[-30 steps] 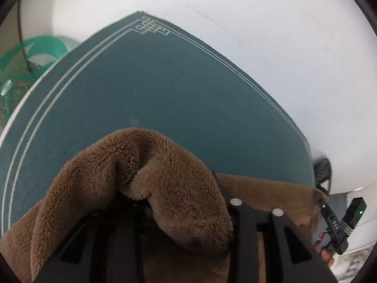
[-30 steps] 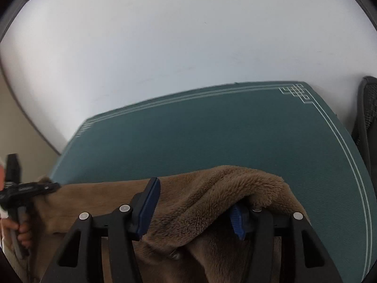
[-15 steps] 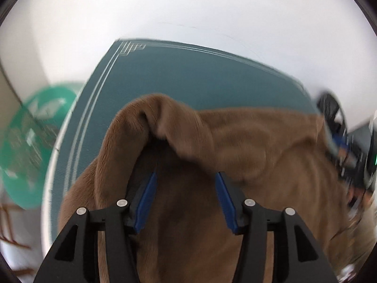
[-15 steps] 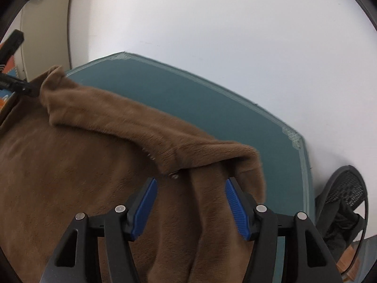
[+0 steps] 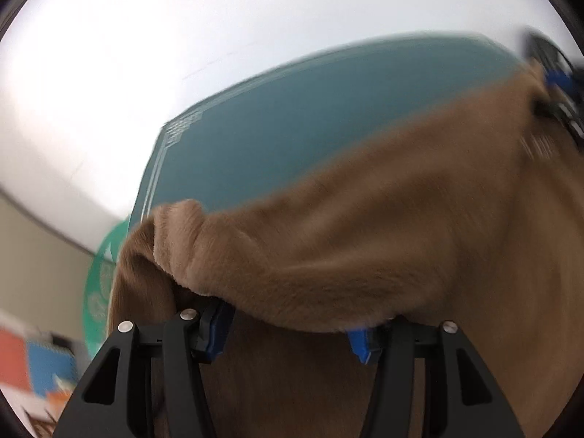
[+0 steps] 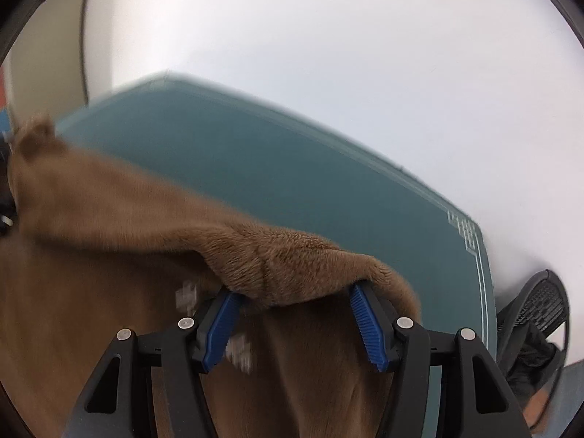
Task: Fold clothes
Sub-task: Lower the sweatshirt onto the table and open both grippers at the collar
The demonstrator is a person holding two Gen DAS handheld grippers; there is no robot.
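Observation:
A brown fleece garment [image 5: 365,241] hangs stretched between my two grippers above a teal mat [image 5: 277,124]. In the left wrist view my left gripper [image 5: 292,335] has its blue-padded jaws spread wide, with the garment's thick edge draped over them. In the right wrist view my right gripper [image 6: 295,325] is likewise spread wide, and the garment [image 6: 277,262] lies over its blue pads [image 6: 368,328]. The right gripper also shows blurred at the top right of the left wrist view [image 5: 558,84], at the garment's far corner.
The teal mat [image 6: 292,171] with a white border line lies on a white table [image 6: 365,54]. A green patterned object [image 5: 98,292] sits beyond the mat's left edge. A black mesh chair [image 6: 540,314] stands at the right.
Both grippers have lifted and swung, carrying the garment's edge up off the mat. The garment now hangs over spread jaws in both views. The frames are motion-blurred.

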